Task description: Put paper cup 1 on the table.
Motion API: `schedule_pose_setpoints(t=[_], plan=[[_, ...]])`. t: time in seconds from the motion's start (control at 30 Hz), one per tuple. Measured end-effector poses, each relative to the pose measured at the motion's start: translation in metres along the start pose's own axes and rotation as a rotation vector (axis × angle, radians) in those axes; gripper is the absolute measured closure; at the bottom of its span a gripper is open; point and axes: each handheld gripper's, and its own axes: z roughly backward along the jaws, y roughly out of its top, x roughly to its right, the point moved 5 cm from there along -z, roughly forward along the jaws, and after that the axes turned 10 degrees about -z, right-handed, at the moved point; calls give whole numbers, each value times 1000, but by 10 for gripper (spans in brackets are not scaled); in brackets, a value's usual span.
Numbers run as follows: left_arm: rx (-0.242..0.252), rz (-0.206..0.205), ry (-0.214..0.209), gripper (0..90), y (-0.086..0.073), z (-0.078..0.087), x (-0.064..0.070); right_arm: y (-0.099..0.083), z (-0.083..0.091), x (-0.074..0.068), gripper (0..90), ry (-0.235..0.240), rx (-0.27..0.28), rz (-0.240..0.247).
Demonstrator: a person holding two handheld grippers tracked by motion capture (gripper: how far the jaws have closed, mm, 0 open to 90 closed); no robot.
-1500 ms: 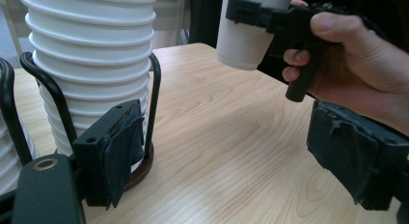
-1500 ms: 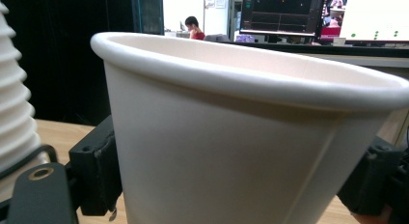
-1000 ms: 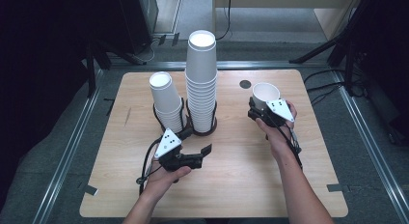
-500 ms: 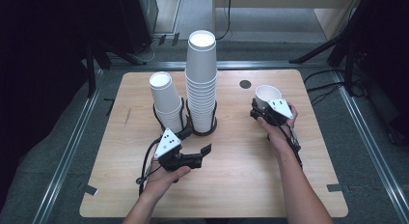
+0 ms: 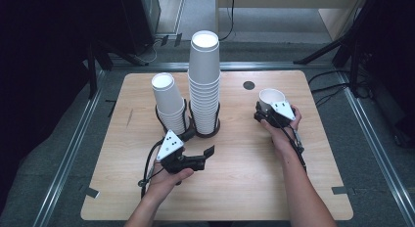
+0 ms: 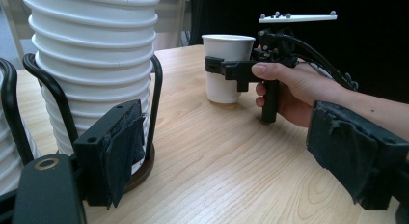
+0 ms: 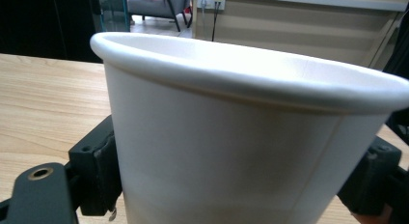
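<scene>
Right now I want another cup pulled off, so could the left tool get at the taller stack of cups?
Probably yes. The left tool stands open just in front of the taller stack, with bare table between them. The black wire holder rings only the stack's base, leaving the upper cups free.

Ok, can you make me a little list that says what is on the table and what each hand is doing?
table: wooden table
tall stack: paper cups upside down in a black wire holder
short stack: paper cups upside down in its own holder
single cup: white paper cup, upright on the table
right gripper: jaws on both sides of the single cup
left gripper: open, holding nothing, near the tall stack
</scene>
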Motion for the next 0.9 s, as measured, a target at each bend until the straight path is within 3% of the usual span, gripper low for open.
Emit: schedule_pose_setpoints(t=[0.27, 0.37, 0.53, 0.9], plan=[[2, 3, 4, 136, -1, 0, -1, -2, -1, -1, 135, 2, -7, -3], [2, 3, 5, 136, -1, 0, -1, -2, 0, -1, 133, -15, -18, -24], [3, 4, 4, 136, 0, 0, -1, -2, 2, 1, 130, -2, -24, -53], [2, 6, 6, 136, -1, 0, -2, -3, 5, 1, 120, 11, -48, -50]])
